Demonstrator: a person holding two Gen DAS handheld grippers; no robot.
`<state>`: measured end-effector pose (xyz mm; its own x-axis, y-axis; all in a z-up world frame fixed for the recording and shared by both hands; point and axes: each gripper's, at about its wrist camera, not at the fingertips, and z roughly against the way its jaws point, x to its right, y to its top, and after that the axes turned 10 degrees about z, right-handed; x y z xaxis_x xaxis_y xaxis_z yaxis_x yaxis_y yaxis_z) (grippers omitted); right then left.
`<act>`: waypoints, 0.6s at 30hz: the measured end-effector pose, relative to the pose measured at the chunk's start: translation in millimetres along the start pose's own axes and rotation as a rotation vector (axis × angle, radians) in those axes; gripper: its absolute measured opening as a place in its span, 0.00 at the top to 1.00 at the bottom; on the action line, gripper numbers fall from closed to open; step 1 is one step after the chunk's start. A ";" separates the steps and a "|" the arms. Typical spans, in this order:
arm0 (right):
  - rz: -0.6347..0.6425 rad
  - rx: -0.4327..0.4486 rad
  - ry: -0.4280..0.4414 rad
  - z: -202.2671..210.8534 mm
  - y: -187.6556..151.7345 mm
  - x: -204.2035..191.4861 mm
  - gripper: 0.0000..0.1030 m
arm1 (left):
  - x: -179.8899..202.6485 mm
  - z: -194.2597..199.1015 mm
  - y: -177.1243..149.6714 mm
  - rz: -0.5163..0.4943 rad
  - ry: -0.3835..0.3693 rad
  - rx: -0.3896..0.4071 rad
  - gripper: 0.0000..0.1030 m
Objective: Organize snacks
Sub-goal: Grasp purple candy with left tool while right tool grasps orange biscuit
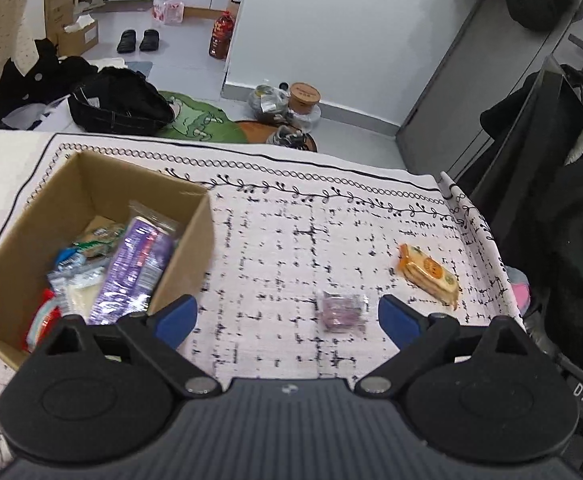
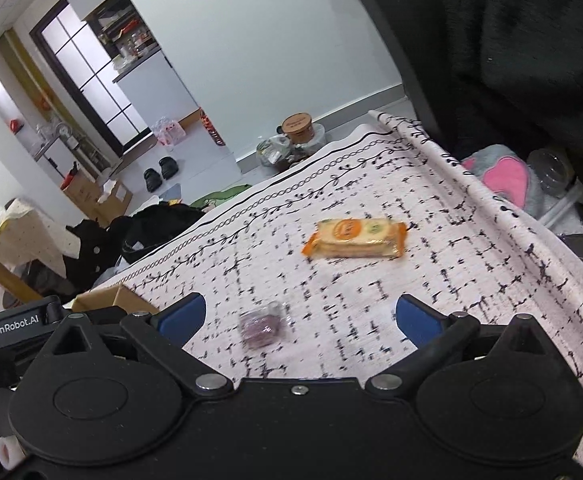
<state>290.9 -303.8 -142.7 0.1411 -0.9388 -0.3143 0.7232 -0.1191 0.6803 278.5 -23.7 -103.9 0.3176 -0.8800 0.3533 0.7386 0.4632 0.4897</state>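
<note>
A brown cardboard box [image 1: 187,248] stands on the left of the patterned tablecloth [image 1: 291,240] and holds several wrapped snacks, among them a long purple pack [image 1: 135,268]. A small purple snack packet [image 1: 341,311] lies on the cloth between the open fingers of my left gripper [image 1: 287,320]. An orange cracker pack [image 1: 429,274] lies to the right near the cloth's edge. In the right wrist view my right gripper [image 2: 301,318] is open and empty above the small purple packet [image 2: 261,326], with the orange pack [image 2: 355,238] farther ahead. The box corner [image 2: 111,300] shows at left.
The table's right edge [image 1: 487,248] drops off next to a black chair with dark clothes [image 1: 551,184]. Beyond the far edge lie bags, shoes and jars on the floor [image 1: 291,104]. A pink and grey cushion [image 2: 503,178] sits beside the table.
</note>
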 end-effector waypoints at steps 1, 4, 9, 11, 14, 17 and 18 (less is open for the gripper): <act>-0.006 0.002 0.003 -1.2 0.6 3.6 0.01 | 3.4 -2.0 -0.1 0.004 -0.001 -0.004 0.06; -0.016 0.009 0.005 -4.6 2.4 12.4 0.02 | 16.2 -8.8 -1.8 -0.008 -0.013 -0.009 0.06; -0.043 0.018 0.009 -13.7 5.5 27.0 0.05 | 31.1 -22.3 -2.8 0.010 -0.020 -0.030 0.06; -0.055 0.016 0.004 -18.5 7.0 33.0 0.07 | 35.7 -28.6 -4.6 0.014 -0.016 -0.037 0.06; -0.067 0.017 0.006 -24.5 8.3 41.2 0.09 | 41.1 -40.7 -7.0 0.018 -0.011 -0.064 0.08; -0.076 0.014 0.008 -30.7 9.3 47.1 0.12 | 41.3 -54.3 -9.1 0.054 -0.019 -0.089 0.09; -0.080 0.012 0.010 -33.0 9.6 49.0 0.13 | 43.5 -58.5 -10.9 0.044 -0.003 -0.084 0.09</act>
<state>327.1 -340.3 -173.4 0.0900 -0.9228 -0.3747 0.7246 -0.1974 0.6603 319.0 -73.2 -140.4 0.3493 -0.8584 0.3756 0.7714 0.4910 0.4049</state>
